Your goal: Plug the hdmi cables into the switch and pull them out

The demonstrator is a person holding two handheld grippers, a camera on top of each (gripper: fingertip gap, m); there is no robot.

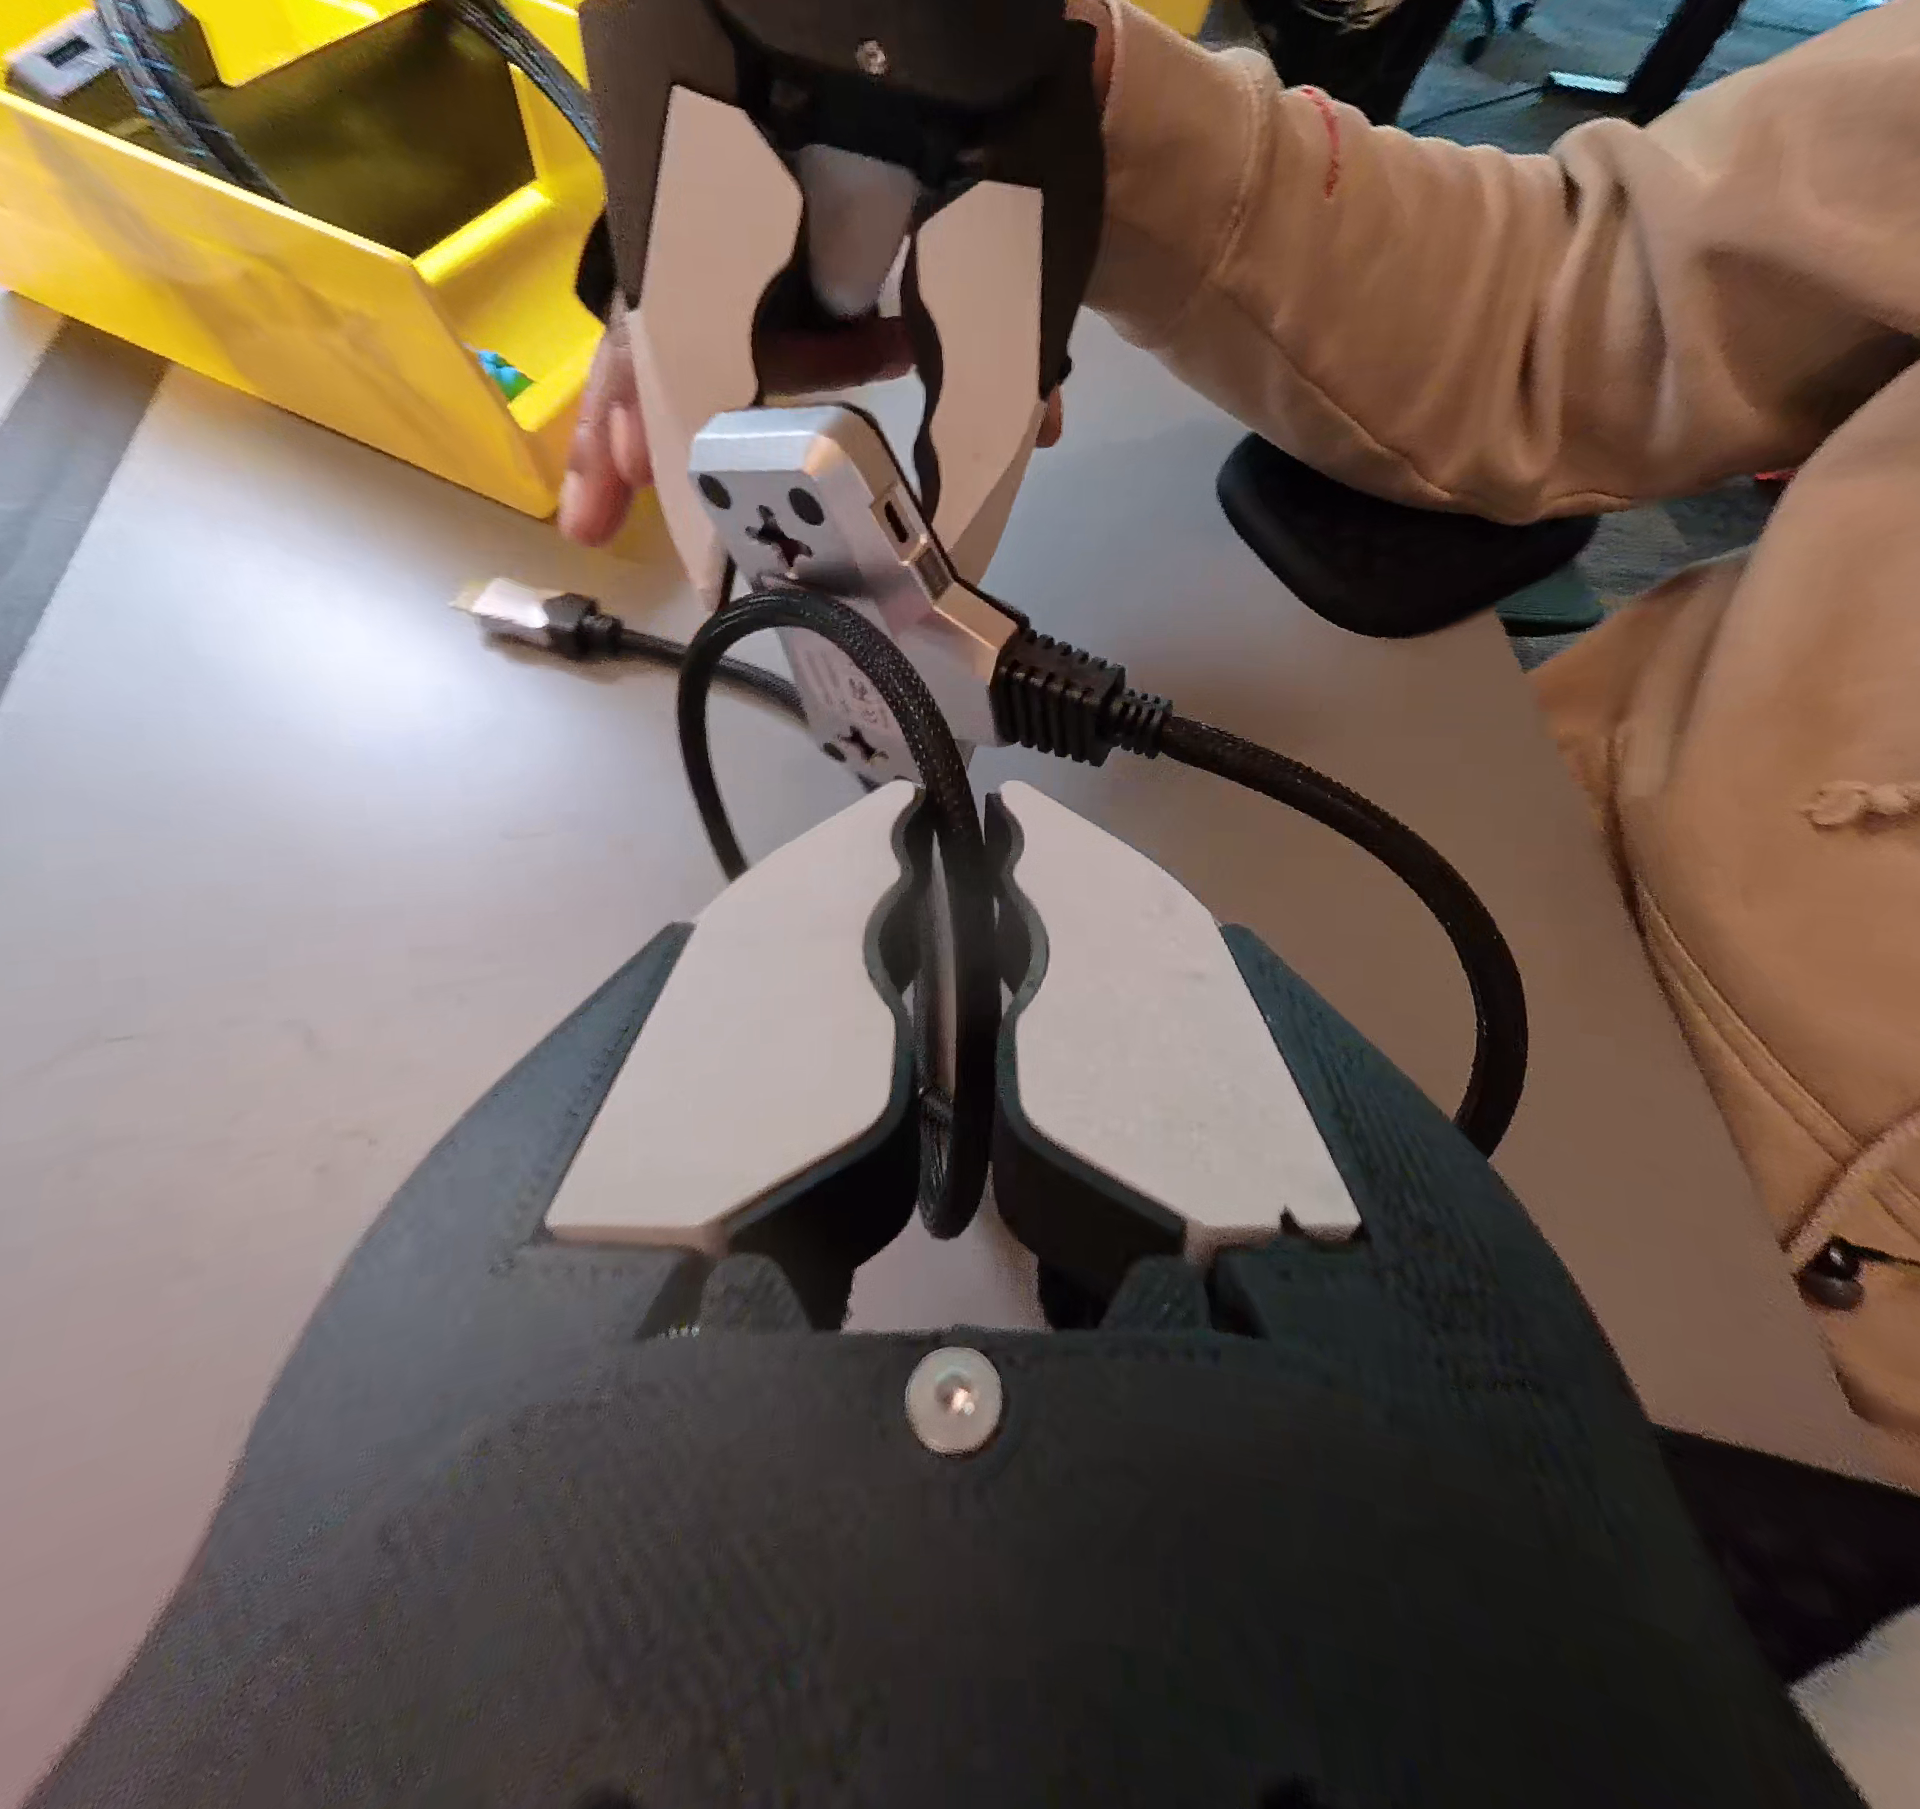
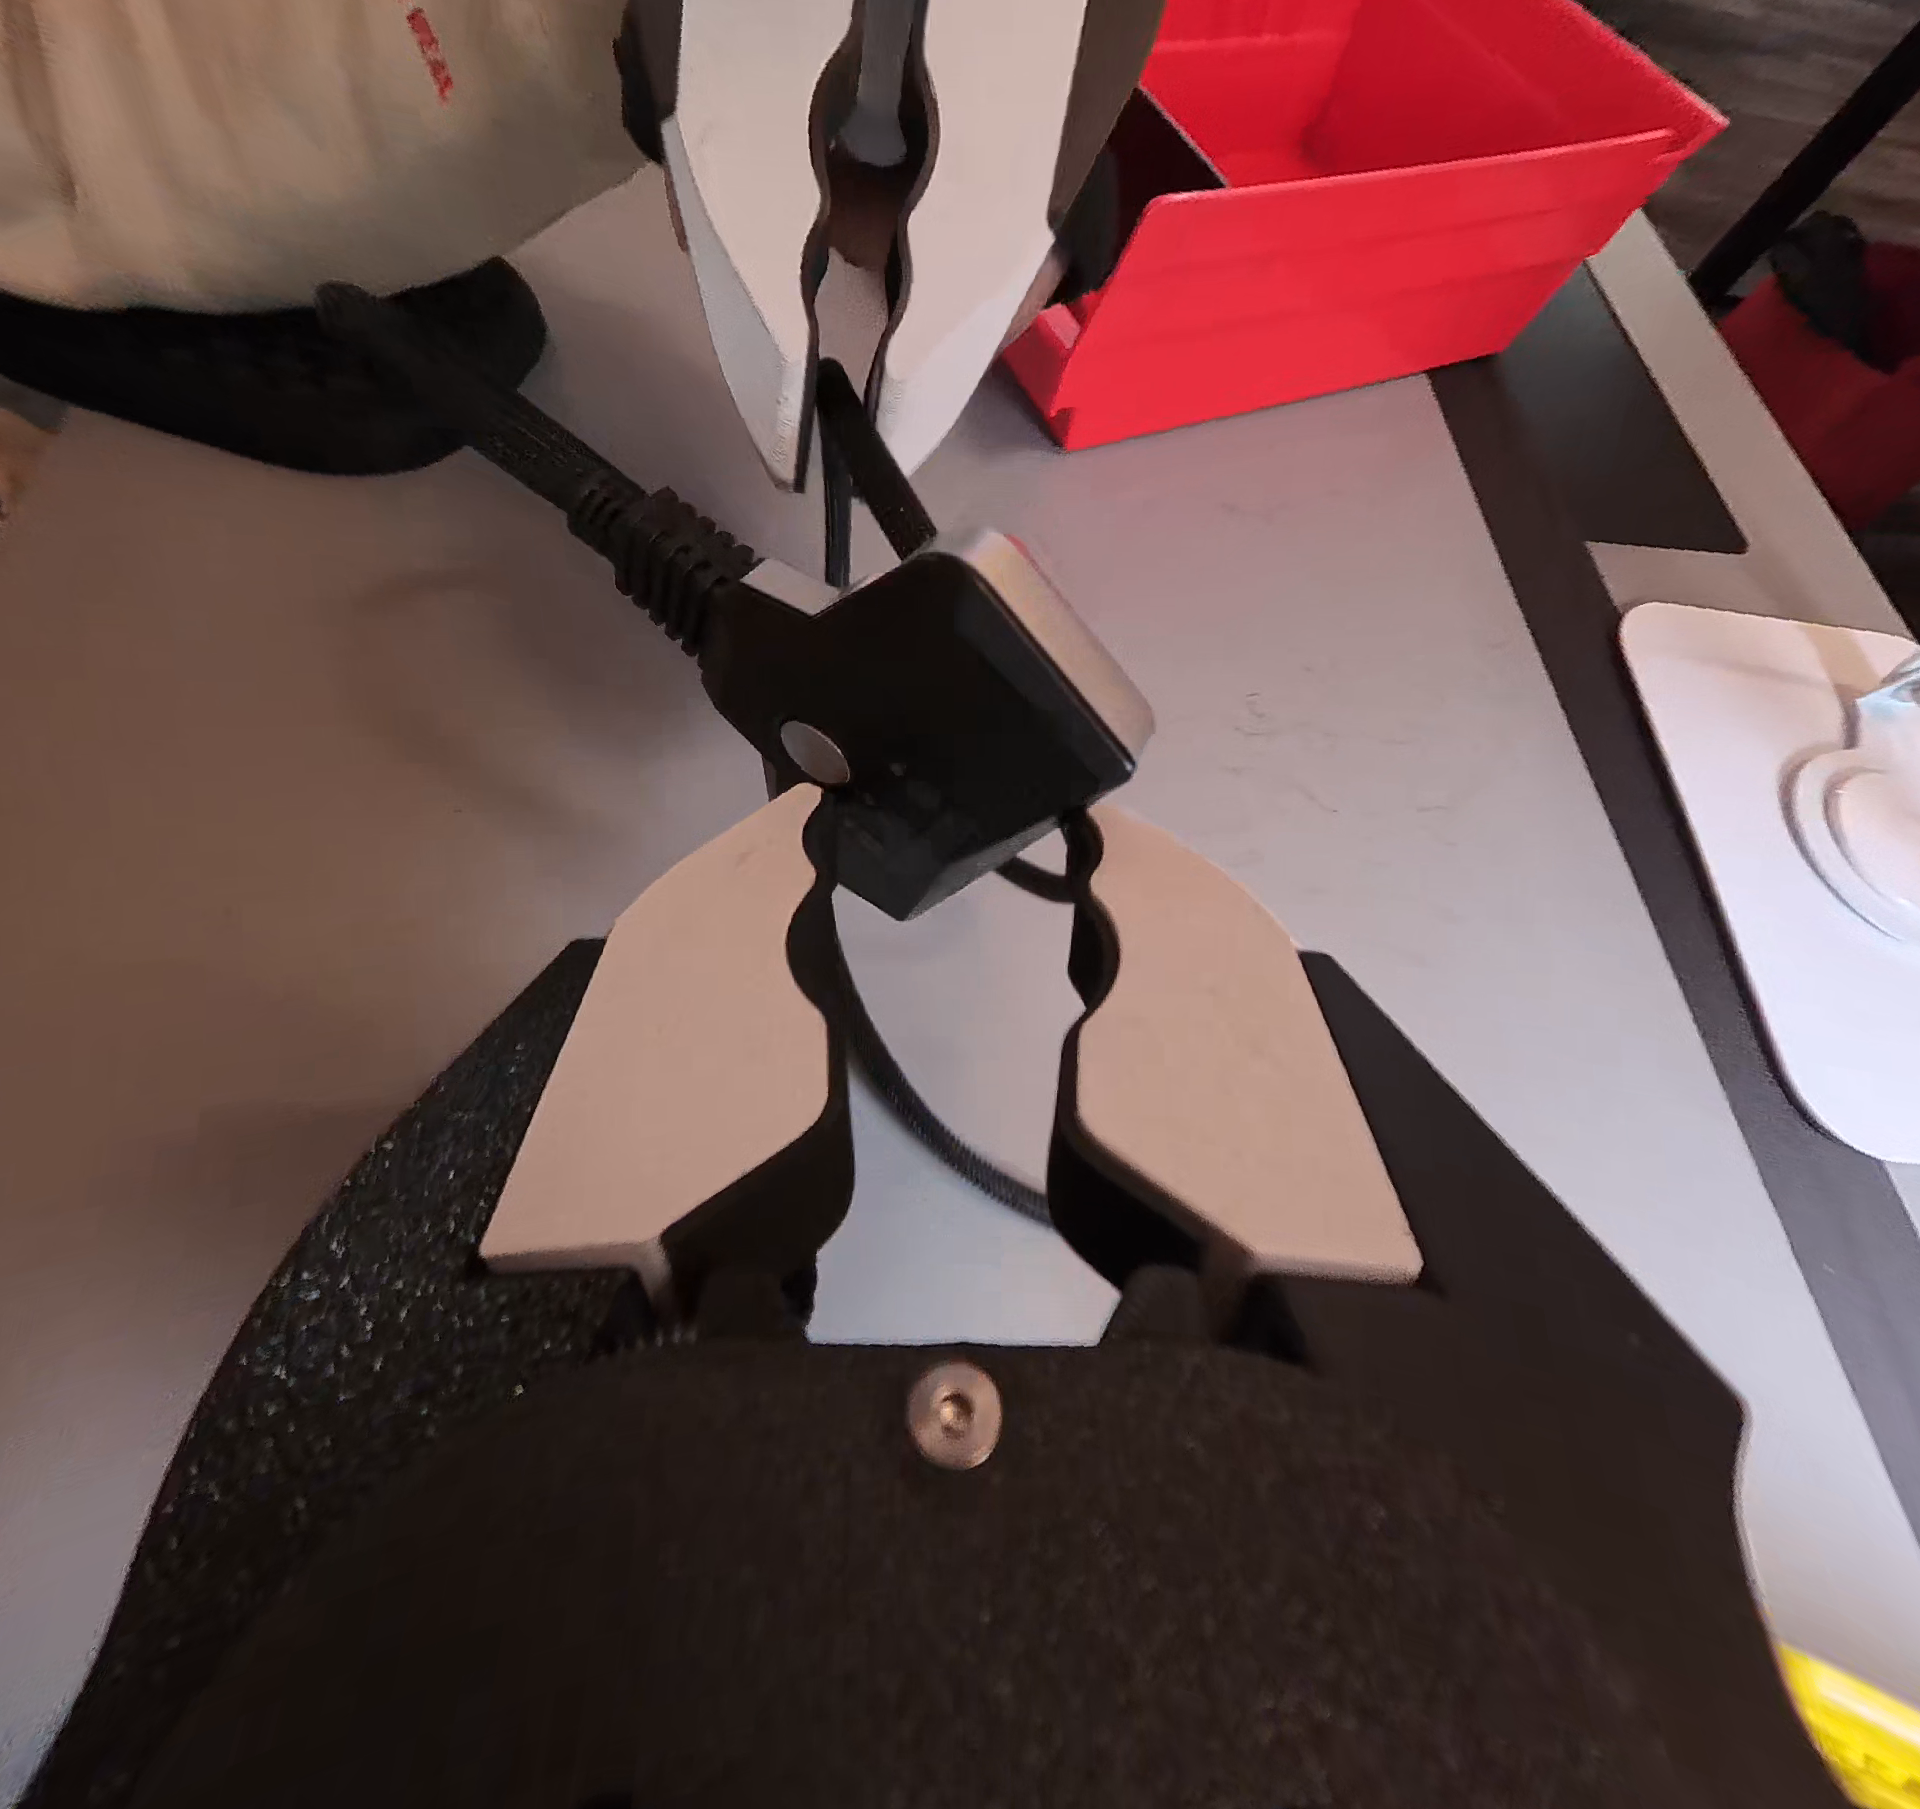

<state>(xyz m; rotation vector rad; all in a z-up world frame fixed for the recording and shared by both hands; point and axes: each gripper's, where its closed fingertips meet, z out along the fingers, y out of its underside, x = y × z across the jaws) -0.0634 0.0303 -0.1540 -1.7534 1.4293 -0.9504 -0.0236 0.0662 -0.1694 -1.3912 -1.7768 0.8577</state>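
Black left tongs [image 1: 951,803] with white plates; silver switch [image 1: 821,564] beyond them; black braided cable [image 1: 1351,824] to their right; yellow bin [image 1: 260,232] far left; red bin [image 2: 1403,201] beyond right tongs [image 2: 945,824]; grey table [image 1: 312,824].

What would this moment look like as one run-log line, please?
left gripper shut on thin black cable | right gripper shut on switch | thick HDMI cable plugged into switch | spare plug on table
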